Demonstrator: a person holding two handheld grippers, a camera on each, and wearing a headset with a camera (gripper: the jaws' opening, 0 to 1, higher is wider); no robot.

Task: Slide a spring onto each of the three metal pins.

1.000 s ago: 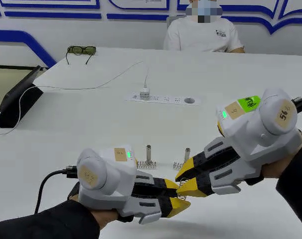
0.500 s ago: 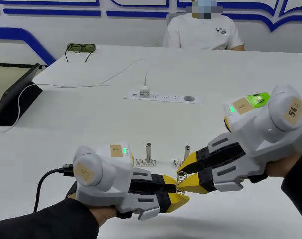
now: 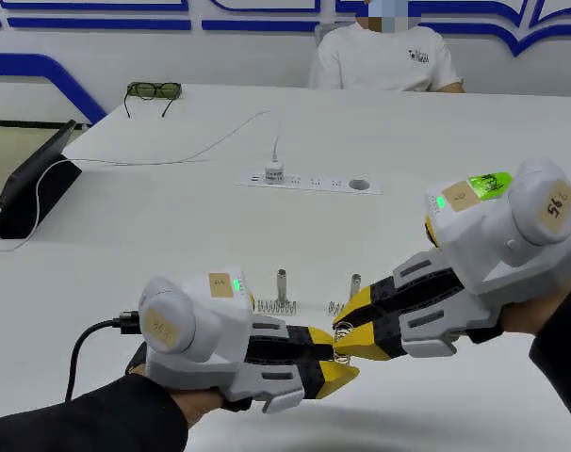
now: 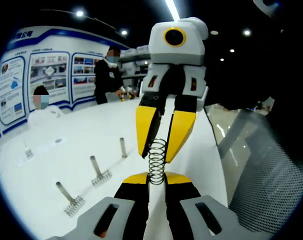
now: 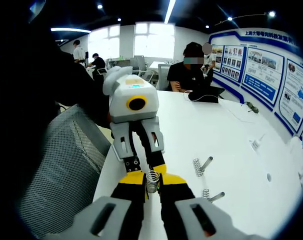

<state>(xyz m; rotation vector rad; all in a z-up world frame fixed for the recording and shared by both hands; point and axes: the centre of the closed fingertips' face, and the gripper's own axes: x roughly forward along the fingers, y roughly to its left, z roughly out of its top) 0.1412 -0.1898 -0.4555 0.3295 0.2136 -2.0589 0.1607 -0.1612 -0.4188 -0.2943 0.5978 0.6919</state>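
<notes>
— Since a second ago the tips have come together: the spring [image 3: 342, 331], which dangled low at the right tongs [image 3: 340, 339], now stands between both pairs.

— Who has it?

— Both, as far as I can see. In the left gripper view the left tongs [image 4: 157, 179] are pinched narrow on its near end, and the right tongs' yellow jaws close in on its far end. It is held up off the surface [image 3: 172, 226].

— And the pins?

— In the head view, two pins [image 3: 282, 282] stand upright just beyond the meeting tips. Seen from the left tongs, three stand in a row off to the left. The two nearer ones have other springs [image 4: 102, 176] at their feet; round the pin or beside it, I can't tell. The farthest is bare.

— Any writing?

— A tan sticker [image 3: 557, 202] on the right tongs' round cap reads "95". A second sticker [image 3: 163, 330], on the left tongs' cap, is too blurred to read. The boards [image 4: 14, 90] on the wall carry print too small to make out.
</notes>
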